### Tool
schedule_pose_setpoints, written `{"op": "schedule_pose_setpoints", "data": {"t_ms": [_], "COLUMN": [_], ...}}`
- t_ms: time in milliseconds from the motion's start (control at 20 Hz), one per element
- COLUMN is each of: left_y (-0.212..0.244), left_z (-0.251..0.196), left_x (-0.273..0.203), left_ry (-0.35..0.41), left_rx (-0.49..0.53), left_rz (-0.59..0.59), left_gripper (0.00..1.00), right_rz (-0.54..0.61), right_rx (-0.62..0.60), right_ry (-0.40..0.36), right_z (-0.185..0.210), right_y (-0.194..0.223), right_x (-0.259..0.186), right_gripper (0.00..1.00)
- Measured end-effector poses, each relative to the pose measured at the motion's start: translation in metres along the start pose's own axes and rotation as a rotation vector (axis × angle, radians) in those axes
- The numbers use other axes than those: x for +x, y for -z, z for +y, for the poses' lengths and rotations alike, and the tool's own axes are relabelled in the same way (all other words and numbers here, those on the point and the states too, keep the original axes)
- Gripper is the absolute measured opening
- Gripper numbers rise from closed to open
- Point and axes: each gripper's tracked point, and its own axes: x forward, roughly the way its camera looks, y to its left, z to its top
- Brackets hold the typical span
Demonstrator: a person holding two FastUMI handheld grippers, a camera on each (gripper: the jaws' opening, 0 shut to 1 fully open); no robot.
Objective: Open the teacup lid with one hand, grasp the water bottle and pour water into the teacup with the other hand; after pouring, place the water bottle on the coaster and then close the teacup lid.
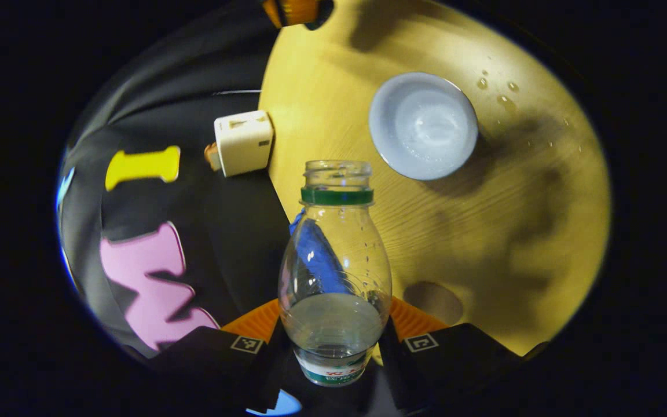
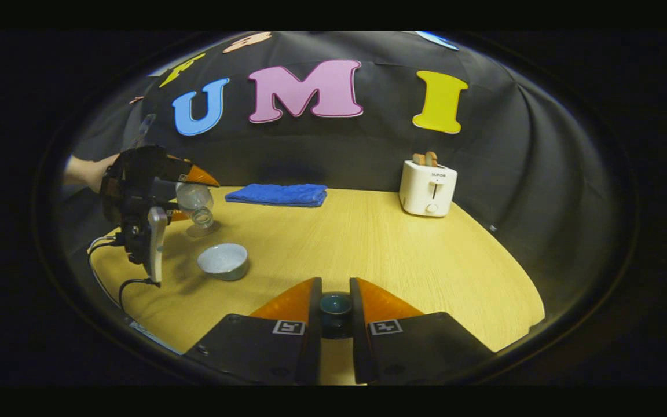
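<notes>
Bottle (image 1: 333,272) pinched, L fingers (image 1: 252,324), tilted nr teacup (image 1: 423,124) | lid (image 2: 335,307) pinched, R fingers (image 2: 293,304)

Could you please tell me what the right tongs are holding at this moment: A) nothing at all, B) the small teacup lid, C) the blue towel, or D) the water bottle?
B: in the right gripper view the right tongs are closed on the small round lid, while the bottle sits in the left tongs.
</notes>
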Motion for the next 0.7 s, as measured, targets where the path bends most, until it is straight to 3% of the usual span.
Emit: {"op": "schedule_pose_setpoints", "data": {"t_ms": [300,550,700], "left_y": [0.030,0.049,0.064], "left_z": [-0.016,-0.001,0.016], "left_x": [-0.025,-0.040,-0.038], "left_ry": [0.004,-0.058,-0.149], "left_rx": [-0.795,-1.339,-1.614], "left_rz": [-0.045,-0.135,-0.218], "left_gripper": [0.73,0.73,0.73], "right_rz": [-0.036,-0.051,-0.058], "right_rx": [-0.026,-0.023,-0.009], "right_ry": [-0.027,-0.060,-0.064], "right_z": [0.027,0.059,0.074], "right_y": [-0.028,-0.047,-0.053], "right_x": [0.014,0.024,0.027], "right_gripper": [0.25,0.25,0.25]}}
